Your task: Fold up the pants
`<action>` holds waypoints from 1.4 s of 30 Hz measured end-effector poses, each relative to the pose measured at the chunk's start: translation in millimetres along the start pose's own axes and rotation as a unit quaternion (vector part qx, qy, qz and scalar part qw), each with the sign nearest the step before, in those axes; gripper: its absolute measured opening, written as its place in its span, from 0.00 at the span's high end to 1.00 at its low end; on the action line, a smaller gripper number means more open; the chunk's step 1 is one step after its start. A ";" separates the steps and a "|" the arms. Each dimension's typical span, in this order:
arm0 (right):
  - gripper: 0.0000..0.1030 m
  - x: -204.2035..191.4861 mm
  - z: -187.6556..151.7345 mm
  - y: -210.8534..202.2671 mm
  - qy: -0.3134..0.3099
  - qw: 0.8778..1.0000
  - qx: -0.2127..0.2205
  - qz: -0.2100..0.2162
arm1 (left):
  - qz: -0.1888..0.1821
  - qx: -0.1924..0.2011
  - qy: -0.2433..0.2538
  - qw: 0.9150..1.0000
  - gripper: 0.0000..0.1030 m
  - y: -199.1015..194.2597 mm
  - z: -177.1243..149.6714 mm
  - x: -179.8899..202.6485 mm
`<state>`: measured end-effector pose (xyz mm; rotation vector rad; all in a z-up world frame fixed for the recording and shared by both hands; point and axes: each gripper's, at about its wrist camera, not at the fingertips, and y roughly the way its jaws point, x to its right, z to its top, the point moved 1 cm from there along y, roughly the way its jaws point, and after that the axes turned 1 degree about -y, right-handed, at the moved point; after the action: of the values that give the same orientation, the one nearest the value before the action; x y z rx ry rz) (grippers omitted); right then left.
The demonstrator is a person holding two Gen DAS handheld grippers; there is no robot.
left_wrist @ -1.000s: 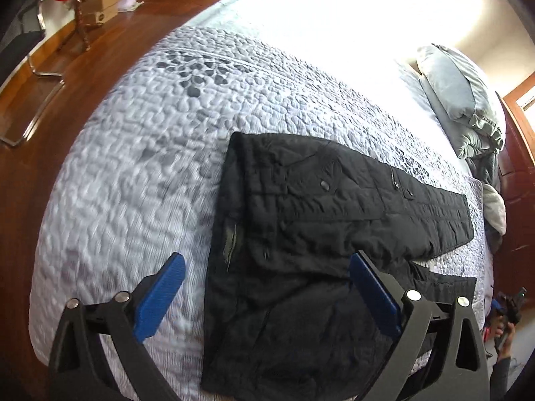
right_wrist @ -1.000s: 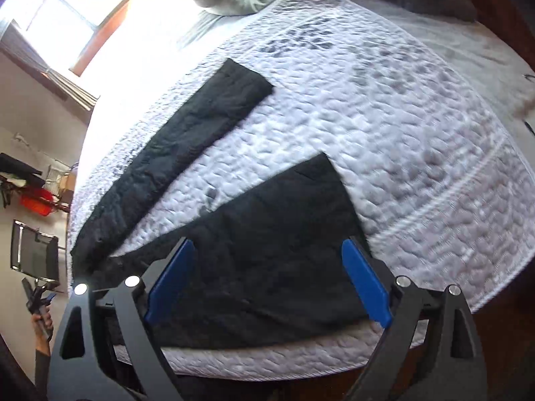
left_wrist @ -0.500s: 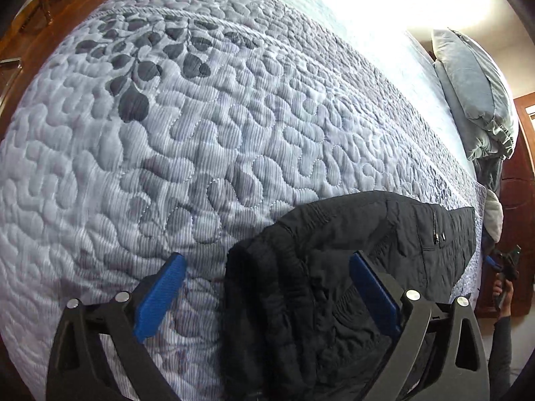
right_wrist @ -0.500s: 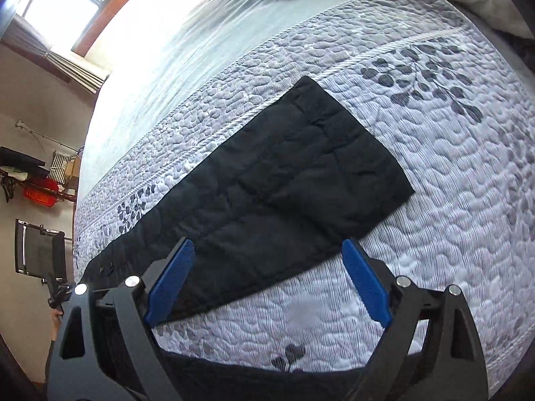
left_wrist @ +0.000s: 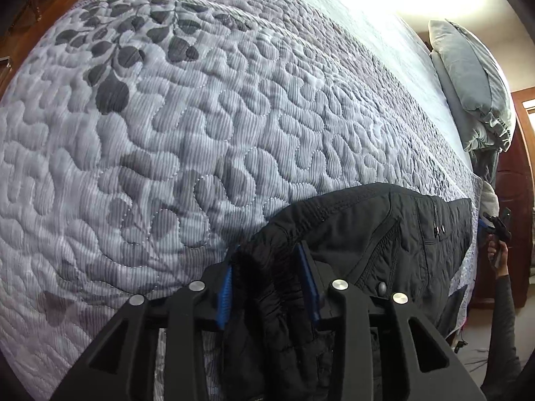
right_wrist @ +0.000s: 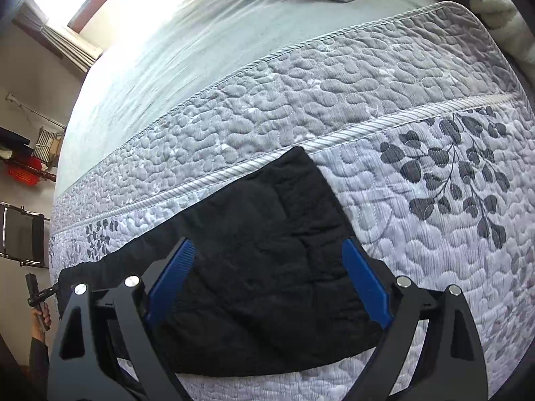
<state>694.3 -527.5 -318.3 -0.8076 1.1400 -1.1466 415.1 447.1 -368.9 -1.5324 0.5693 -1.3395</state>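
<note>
My left tool [left_wrist: 269, 279] clamped on pants [left_wrist: 378, 234] waistband; right tool [right_wrist: 267, 284] wide apart, empty, above leg hem on bed [right_wrist: 367, 100].

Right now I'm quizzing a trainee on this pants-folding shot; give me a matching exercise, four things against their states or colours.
Things:
1. left gripper
2. right gripper
3. pants
4. pillow

States or colours:
A. open, above the leg end
B. black, lying on the quilt
C. grey, at the far end of the bed
D. shut on bunched waistband fabric

Pairs: 1-D, 2-A, 3-B, 4-C
</note>
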 end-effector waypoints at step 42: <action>0.93 -3.3 -19.7 -109.8 -0.054 0.991 0.106 0.057 | 0.014 0.129 0.069 0.989 0.86 -102.6 -45.0 71.1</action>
<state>645.8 -551.3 -220.7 -0.6252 0.9452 -1.0943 368.0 412.8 -249.7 -1.2257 0.4795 -1.4443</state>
